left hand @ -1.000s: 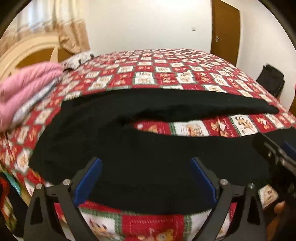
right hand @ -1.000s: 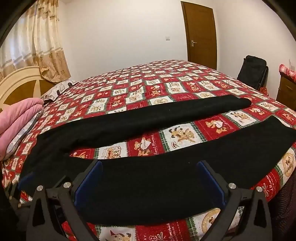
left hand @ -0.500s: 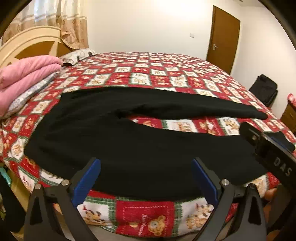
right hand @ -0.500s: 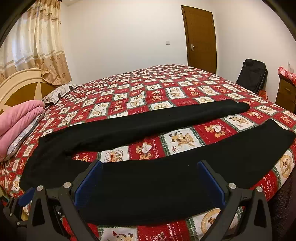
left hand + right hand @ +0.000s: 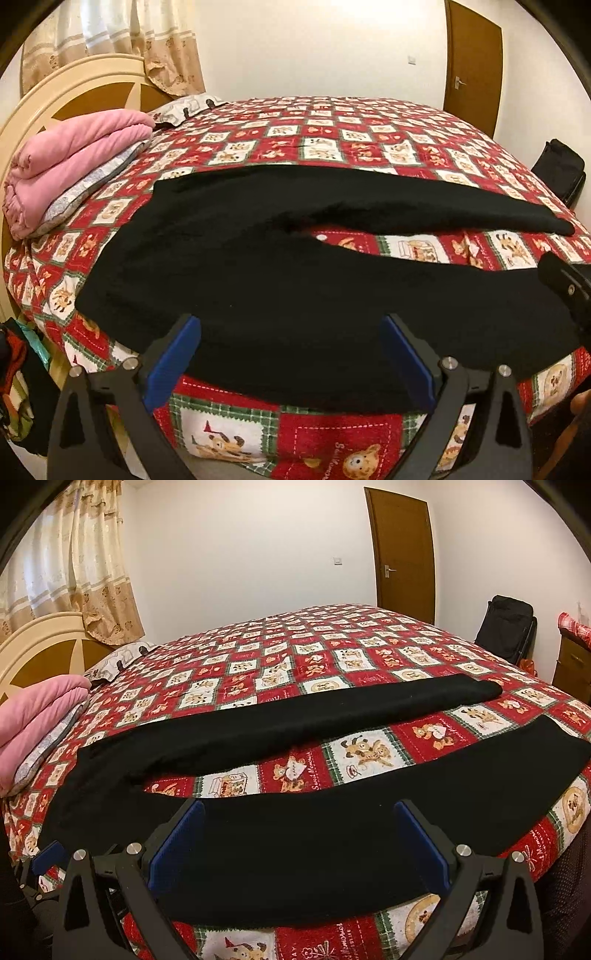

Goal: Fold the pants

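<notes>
Black pants [image 5: 280, 280] lie flat on the bed, waist to the left, both legs spread apart toward the right; they also show in the right wrist view [image 5: 303, 834]. My left gripper [image 5: 290, 354] is open and empty, held just off the bed's near edge by the hip part of the near leg. My right gripper [image 5: 300, 840] is open and empty, over the near leg's middle by the bed edge. The right gripper's body shows at the right of the left wrist view [image 5: 569, 291]. The left gripper's blue pad shows at the lower left of the right wrist view [image 5: 48, 853].
The bed has a red patchwork bear quilt [image 5: 332, 657]. A folded pink blanket [image 5: 70, 162] lies on a pillow by the cream headboard [image 5: 48, 103]. A black bag [image 5: 506, 627] and a brown door [image 5: 402, 550] are at the far right. Clothes [image 5: 14, 369] hang at the bed's left.
The left gripper has drawn back and risen from close over the pants to just off the bed edge. The right gripper has barely moved. Both stay open.
</notes>
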### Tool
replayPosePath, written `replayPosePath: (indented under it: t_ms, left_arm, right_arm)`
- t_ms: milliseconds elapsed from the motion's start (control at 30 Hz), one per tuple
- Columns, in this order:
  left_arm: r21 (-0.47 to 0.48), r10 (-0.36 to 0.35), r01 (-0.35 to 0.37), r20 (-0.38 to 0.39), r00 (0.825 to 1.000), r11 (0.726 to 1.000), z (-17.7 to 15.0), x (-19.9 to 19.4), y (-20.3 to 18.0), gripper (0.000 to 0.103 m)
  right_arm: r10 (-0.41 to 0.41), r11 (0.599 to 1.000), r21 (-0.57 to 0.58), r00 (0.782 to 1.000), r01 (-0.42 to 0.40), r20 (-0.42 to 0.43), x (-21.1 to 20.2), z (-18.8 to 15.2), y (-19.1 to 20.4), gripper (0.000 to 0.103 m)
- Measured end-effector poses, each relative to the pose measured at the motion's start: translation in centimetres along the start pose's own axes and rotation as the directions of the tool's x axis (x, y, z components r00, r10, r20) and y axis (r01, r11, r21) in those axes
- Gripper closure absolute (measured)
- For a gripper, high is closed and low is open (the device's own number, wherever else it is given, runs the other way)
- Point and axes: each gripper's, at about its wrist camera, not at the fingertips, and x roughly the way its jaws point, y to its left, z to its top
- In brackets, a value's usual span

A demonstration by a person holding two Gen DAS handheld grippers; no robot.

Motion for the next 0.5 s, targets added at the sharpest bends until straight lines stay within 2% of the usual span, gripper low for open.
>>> replayPosePath:
  t_ms: [500]
  left_arm:
    - [0.008,-0.009,0.009,-0.024,1.000,1.000,0.01,0.13,-0.71,0.003]
  right_arm:
    - [0.004,1.000,0.002,1.000,-0.004,-0.015,0.36,-0.10,0.00,0.001]
